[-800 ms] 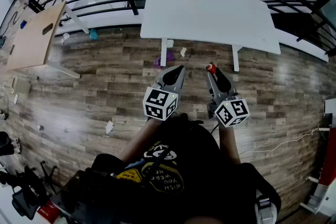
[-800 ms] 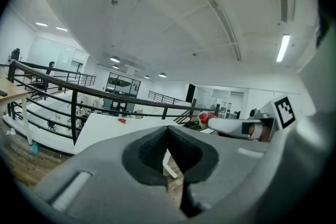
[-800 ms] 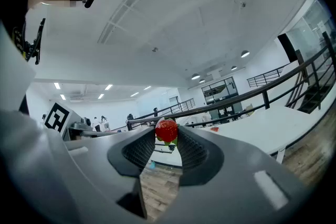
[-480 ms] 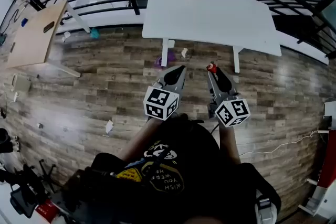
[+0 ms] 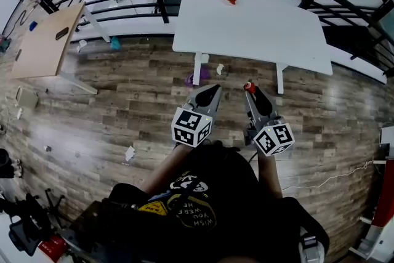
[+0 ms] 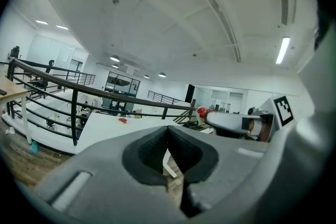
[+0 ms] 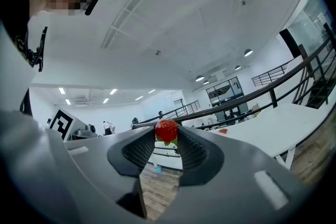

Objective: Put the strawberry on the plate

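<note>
Strawberry pinched in the right gripper, white table up ahead.

The right gripper point(image 7: 167, 137) has its jaws clamped on the strawberry point(image 7: 167, 130), the red fruit caught right at the tips with a bit of green leaf showing underneath. In the head view both tools are held out over the wooden floor point(image 5: 111, 108), short of the near edge of the white table point(image 5: 258, 28), so the strawberry is off the table and up in the air. The left gripper point(image 6: 168, 128) is just beside the right one, jaws together at the tips, nothing between them. Across the table, close to its far edge, lies a small red thing point(image 5: 230, 0), too small to make out. The person's dark shirt point(image 5: 197, 206) fills the foreground.
</note>
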Available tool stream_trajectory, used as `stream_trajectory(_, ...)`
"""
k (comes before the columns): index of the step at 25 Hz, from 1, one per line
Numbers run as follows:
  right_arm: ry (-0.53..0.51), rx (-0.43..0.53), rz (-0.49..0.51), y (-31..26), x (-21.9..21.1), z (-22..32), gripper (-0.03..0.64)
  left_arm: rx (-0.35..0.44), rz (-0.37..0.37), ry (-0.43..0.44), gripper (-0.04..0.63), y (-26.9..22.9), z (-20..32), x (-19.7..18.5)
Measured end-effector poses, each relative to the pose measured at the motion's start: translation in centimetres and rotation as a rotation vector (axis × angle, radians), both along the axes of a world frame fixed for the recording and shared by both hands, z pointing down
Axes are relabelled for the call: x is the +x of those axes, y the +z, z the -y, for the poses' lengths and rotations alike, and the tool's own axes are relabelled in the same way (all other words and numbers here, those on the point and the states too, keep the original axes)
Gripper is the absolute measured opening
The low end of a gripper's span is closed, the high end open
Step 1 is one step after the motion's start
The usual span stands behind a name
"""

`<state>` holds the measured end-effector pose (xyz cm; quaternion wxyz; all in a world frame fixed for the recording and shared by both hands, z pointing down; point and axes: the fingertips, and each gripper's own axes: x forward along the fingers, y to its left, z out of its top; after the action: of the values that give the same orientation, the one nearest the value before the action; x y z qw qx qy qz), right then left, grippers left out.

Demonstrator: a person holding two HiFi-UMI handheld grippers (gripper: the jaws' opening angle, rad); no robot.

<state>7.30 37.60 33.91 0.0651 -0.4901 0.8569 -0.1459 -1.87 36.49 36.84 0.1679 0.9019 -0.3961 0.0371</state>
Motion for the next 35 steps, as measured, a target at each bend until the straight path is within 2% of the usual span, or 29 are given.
stream_trajectory(8, -0.002, -0.021, 0.003, 0.3, -2.1, -0.8, 0.135, -0.024, -0.015, 0.006, 0.002, 1.1, -0.5, -2.2)
stream_trajectory(15, -0.028, -0.052, 0.02, 2.2, -3.0, -0.6, 0.133, -0.059, 0.001, 0.009, 0.002, 2.7, -0.7, -2.7)
stream_trajectory(19, -0.052, -0.071, 0.034, 2.6, -2.9, 0.6, 0.133, -0.035, 0.049, -0.057, 0.002, 2.9, 1.0, -3.0)
stream_trajectory(28, -0.075, -0.031, 0.046, 1.0, 1.0, 4.0, 0.133, -0.016, 0.025, -0.043, 0.002, 1.4, 4.2, 2.4)
stream_trajectory(35, -0.101, -0.054, 0.052, 2.4, 3.7, 4.9, 0.133, -0.022, 0.04, -0.035, 0.002, 2.2, 5.6, 6.5)
